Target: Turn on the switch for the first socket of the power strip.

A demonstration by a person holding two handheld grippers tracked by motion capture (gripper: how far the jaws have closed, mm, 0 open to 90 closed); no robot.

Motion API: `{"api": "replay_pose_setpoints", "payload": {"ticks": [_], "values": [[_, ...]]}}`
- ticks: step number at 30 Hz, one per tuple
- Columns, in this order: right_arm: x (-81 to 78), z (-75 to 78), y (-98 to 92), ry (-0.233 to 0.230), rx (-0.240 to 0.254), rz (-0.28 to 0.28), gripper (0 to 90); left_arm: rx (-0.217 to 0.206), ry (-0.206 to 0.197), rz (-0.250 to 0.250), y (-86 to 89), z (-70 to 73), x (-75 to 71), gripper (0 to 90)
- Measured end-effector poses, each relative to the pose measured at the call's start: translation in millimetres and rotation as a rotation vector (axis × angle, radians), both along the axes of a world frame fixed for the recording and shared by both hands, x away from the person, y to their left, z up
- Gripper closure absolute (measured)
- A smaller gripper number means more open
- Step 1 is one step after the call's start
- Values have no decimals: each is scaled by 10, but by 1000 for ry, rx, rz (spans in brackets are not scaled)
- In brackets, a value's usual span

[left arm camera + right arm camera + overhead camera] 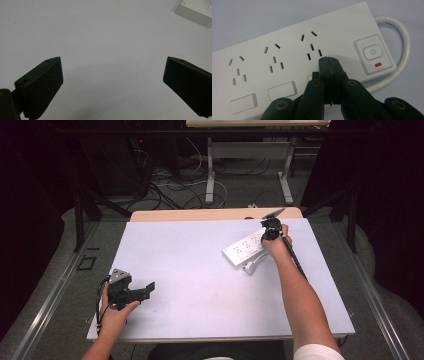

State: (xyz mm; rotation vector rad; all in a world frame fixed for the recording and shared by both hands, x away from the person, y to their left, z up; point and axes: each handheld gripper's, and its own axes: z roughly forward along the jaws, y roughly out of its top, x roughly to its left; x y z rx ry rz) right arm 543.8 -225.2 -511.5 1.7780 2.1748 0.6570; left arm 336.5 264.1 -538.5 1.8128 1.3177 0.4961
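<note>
White power strip (294, 52) lies just under the closed right tongs (328, 60).

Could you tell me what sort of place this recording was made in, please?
Probably a lab or workshop recording station: a white table bearing a power strip, dark curtains on both sides, and loose cables on the floor beside another desk's legs.

Your right gripper (329, 60) covers part of the power strip (287, 42), hiding the third white button under its closed jaws. The strip's left end runs off the picture's edge. The small lettering above the power switch (373, 52) is too blurred to read.
</note>
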Motion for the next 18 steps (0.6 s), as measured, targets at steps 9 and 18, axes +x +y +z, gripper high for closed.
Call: {"api": "replay_pose_setpoints", "payload": {"ticks": [9,18], "values": [[2,-10,-31,0,29,-10,900,-4,1,2,7,2,-12,27],[-8,-36,-102,-25,19,-45,900,-5,-3,4,22,1,-15,28]]}}
